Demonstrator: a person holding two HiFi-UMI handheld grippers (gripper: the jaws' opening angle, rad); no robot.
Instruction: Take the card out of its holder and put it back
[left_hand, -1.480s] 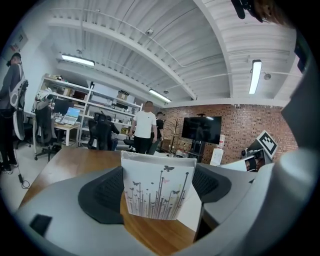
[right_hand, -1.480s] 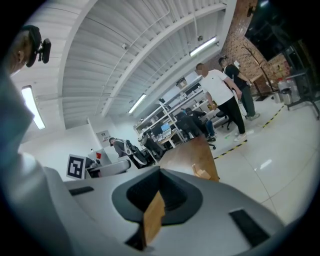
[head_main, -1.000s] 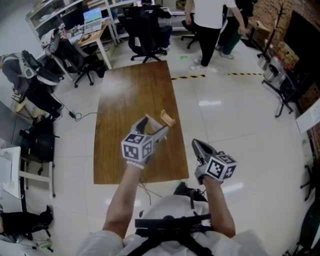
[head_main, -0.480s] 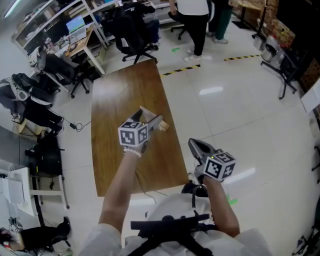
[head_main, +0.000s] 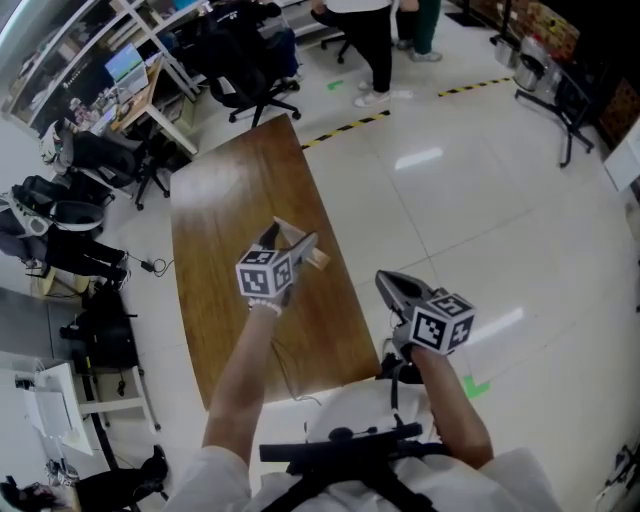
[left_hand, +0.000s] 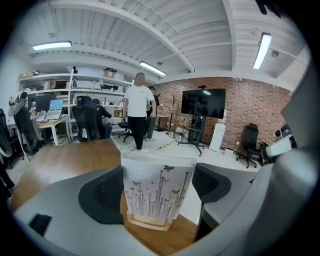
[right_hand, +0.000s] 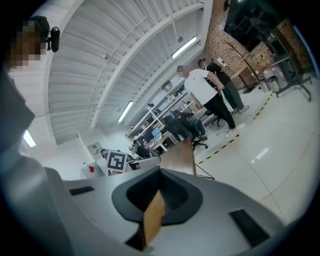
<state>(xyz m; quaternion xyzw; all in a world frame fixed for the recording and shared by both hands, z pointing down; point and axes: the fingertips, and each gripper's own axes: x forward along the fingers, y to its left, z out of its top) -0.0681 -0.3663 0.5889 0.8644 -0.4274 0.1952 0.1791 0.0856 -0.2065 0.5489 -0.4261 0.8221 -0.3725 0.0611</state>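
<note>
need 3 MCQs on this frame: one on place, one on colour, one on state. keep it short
1. Where is the right gripper?
A) over the table's middle
B) over the floor beside the table
C) on the card

2. What colour is the card?
A) plain red
B) blue-striped
C) white with dark butterflies

3. How is the card?
A) upright in its holder
B) flat on the table
C) lifted clear of the holder

Answers:
1 B: the head view shows the right gripper off the table, above the floor.
2 C: the left gripper view shows the print on the card.
3 A: it stands in the wooden holder, between the open jaws of the left gripper.
</note>
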